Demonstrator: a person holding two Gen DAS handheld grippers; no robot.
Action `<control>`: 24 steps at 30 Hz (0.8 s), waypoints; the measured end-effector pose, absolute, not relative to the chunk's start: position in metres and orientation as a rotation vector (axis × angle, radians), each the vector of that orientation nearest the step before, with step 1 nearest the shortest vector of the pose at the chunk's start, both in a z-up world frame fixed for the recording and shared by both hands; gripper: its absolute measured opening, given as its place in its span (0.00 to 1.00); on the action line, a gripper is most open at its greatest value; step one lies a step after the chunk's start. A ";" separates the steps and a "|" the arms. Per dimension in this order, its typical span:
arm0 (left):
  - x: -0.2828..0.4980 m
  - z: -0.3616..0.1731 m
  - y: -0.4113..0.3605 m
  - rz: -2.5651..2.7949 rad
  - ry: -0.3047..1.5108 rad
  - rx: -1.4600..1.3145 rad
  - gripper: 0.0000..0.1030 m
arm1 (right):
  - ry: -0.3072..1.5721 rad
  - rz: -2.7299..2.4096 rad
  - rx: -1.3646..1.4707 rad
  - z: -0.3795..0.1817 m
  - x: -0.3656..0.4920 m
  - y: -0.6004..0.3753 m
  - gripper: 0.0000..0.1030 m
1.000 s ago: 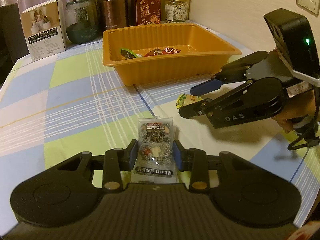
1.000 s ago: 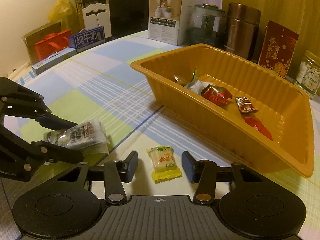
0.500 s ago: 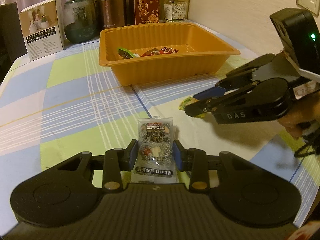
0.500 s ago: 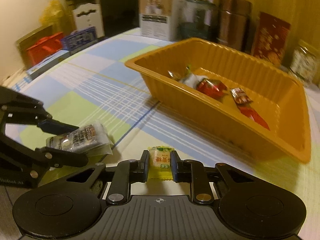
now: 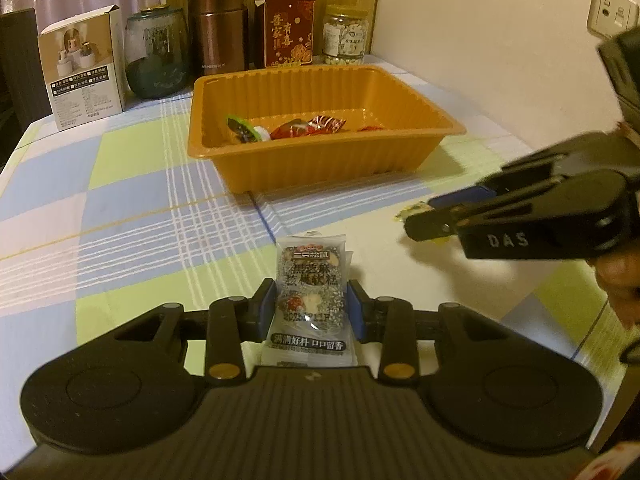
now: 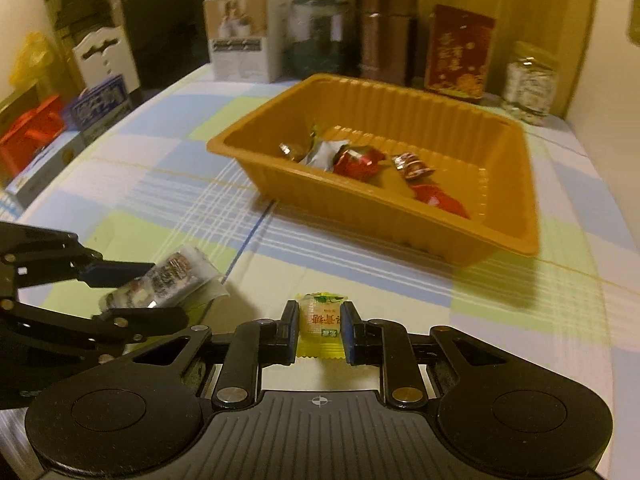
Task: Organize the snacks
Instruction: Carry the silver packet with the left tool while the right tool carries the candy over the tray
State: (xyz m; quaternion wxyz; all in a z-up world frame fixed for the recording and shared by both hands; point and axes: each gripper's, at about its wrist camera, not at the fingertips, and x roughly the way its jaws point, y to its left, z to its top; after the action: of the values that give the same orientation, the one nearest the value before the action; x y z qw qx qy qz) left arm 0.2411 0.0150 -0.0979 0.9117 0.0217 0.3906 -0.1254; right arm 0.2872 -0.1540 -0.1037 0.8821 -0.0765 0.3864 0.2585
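My left gripper (image 5: 311, 307) is shut on a clear packet of dark sesame cake (image 5: 310, 280) and holds it above the checked tablecloth. It also shows in the right wrist view (image 6: 160, 278) at the left. My right gripper (image 6: 320, 326) is shut on a small yellow candy packet (image 6: 320, 322); in the left wrist view it (image 5: 424, 216) sits at the right with the yellow packet (image 5: 412, 212) peeking out. The orange tray (image 5: 312, 176) stands ahead, holding several wrapped snacks (image 6: 356, 160).
A white box (image 5: 80, 72), a glass jar (image 5: 156, 52), a brown canister (image 5: 218, 32), a red packet (image 5: 290, 28) and a candy jar (image 5: 345, 36) line the far edge. Boxes (image 6: 40, 136) sit at the table's left. The wall (image 5: 500, 60) is close on the right.
My right gripper closed on the yellow candy packet and lifted it off the cloth. Both grippers have risen and the tray now looks farther off. The left gripper kept its hold.
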 end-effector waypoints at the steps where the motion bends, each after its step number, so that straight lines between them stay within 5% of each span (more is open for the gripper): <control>1: 0.240 -0.097 0.014 -0.259 0.803 0.040 0.33 | 0.805 0.524 -0.153 -0.102 0.283 -0.155 0.21; 24: 0.231 -0.069 0.003 -0.277 0.801 0.005 0.33 | 0.796 0.367 -0.061 -0.081 0.236 -0.179 0.21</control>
State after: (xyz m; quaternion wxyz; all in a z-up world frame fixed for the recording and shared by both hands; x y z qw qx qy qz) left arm 0.2313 0.0030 -0.0688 0.9115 0.0024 0.3886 -0.1344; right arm 0.2356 -0.1793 -0.0806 0.9050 -0.0295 0.3853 0.1777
